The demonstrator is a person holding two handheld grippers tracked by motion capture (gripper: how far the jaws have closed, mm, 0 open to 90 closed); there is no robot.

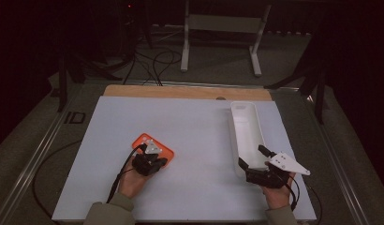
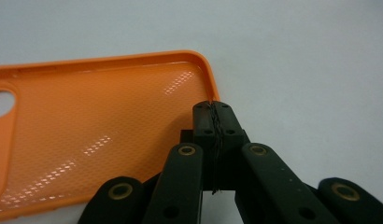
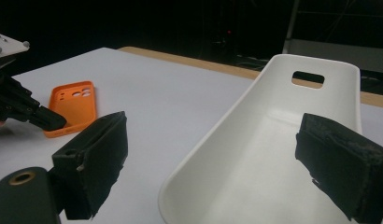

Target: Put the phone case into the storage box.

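Left gripper point(image 1: 158, 162): my jaws are pressed fully together, pad against pad, tips at the near rim of the orange phone case point(image 1: 152, 146). From the left gripper view the closed tips point(image 2: 213, 113) sit right on the case's raised edge by its rounded corner point(image 2: 204, 63); whether that rim is pinched between the pads or merely touched, I cannot tell. Nothing else is in my grasp.

Case: lies flat on the white table top point(image 1: 190, 126), inner side up, textured surface catching light, camera cut-out point(image 2: 2, 103) at the far end. It sits left of centre, well apart from the white tray point(image 1: 245, 136).

Right gripper point(image 1: 254, 157): jaws spread wide and holding nothing. In the right gripper view my two black pads point(image 3: 98, 163) stand either side of the near end of the tray point(image 3: 255, 154), one outside its wall, the other over its hollow, neither pressing on it. The tray is a long shallow trough with a slot handle point(image 3: 308, 79) at its far end; it runs away from me along the right side of the table.

Also seen from the right gripper view: the left gripper's dark tips point(image 3: 48, 120) at the case point(image 3: 74, 107).
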